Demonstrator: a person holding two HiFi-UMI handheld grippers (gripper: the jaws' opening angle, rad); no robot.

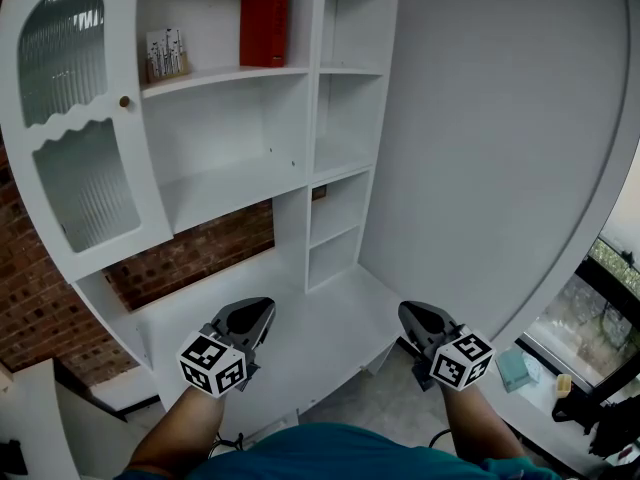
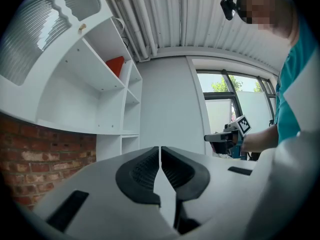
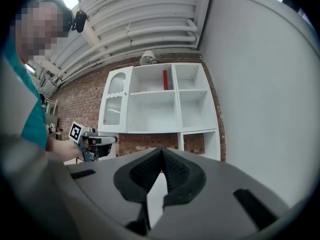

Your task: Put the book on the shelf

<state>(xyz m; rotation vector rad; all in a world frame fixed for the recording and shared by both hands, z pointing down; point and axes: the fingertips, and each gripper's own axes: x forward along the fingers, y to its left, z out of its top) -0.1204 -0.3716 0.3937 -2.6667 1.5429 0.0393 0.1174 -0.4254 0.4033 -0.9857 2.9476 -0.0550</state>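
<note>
Book (image 1: 264, 18) is stood on the shelf (image 1: 225, 76) high above the left gripper (image 1: 258, 313) and right gripper (image 1: 412, 316); both are closed, empty, best held clear.

Two grippers: one left gripper (image 1: 256, 314), one right gripper (image 1: 413, 315). One white shelf unit (image 1: 225, 183) ahead of both. One red book (image 1: 264, 18) high above the left gripper. One small picture card (image 1: 166, 54) on the same board. One glass door (image 1: 75, 118) further left.
</note>
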